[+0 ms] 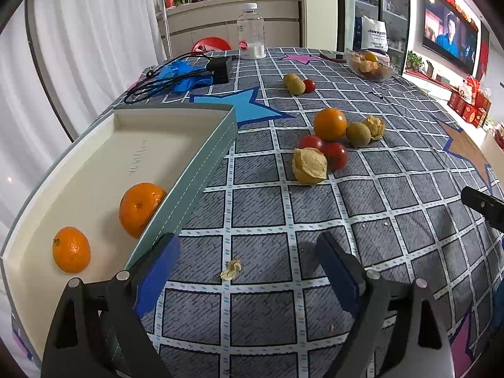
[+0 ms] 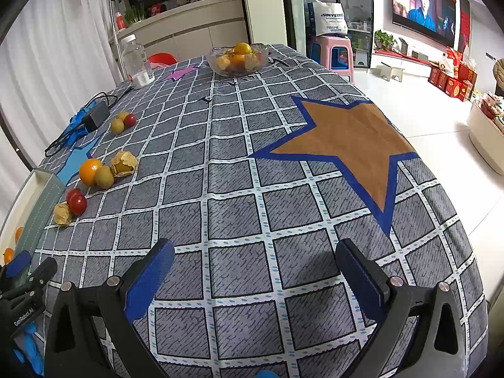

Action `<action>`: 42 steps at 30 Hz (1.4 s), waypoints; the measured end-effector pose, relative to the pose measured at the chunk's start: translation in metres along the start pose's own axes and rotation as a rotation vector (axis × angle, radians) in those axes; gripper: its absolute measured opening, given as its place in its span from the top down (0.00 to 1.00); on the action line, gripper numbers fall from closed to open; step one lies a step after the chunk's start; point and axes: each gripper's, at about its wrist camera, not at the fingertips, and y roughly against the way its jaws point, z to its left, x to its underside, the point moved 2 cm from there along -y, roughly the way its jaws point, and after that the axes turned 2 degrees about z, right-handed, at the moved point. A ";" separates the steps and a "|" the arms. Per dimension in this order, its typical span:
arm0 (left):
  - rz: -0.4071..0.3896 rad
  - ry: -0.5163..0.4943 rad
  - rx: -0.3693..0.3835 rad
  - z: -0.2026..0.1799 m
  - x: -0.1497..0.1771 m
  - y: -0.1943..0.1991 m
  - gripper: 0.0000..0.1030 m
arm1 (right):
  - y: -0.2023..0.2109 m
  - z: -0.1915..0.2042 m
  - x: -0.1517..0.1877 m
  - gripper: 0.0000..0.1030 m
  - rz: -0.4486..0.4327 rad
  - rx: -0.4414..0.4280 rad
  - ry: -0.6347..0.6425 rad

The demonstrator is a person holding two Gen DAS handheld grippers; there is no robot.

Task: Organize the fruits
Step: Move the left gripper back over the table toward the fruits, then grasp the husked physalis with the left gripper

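Note:
A shallow white tray with a grey-green wall lies at the left and holds two oranges. My left gripper hangs open over bare cloth just right of the tray wall, with nothing between its blue pads. Further ahead sits a cluster: an orange, a kiwi, two red tomatoes and two husked physalis. My right gripper is open and empty above the checked tablecloth, with the cluster far to its left.
A second small group of fruit lies further back. A glass bowl of fruit, a plastic bottle, a black charger with cable and blue gloves stand at the far side. A husk scrap lies between my left fingers.

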 end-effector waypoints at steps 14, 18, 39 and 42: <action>0.000 0.000 0.000 0.000 0.000 0.000 0.12 | 0.000 0.001 0.000 0.00 0.001 0.000 0.000; 0.000 0.000 0.000 0.000 0.000 0.000 0.12 | 0.000 0.001 0.000 0.00 0.002 0.001 0.000; 0.026 -0.069 0.021 -0.011 -0.008 -0.002 0.11 | 0.000 0.001 0.001 0.00 0.006 0.014 0.005; 0.031 -0.086 0.028 -0.019 -0.018 -0.002 0.12 | 0.000 0.001 0.002 0.00 0.007 0.018 0.007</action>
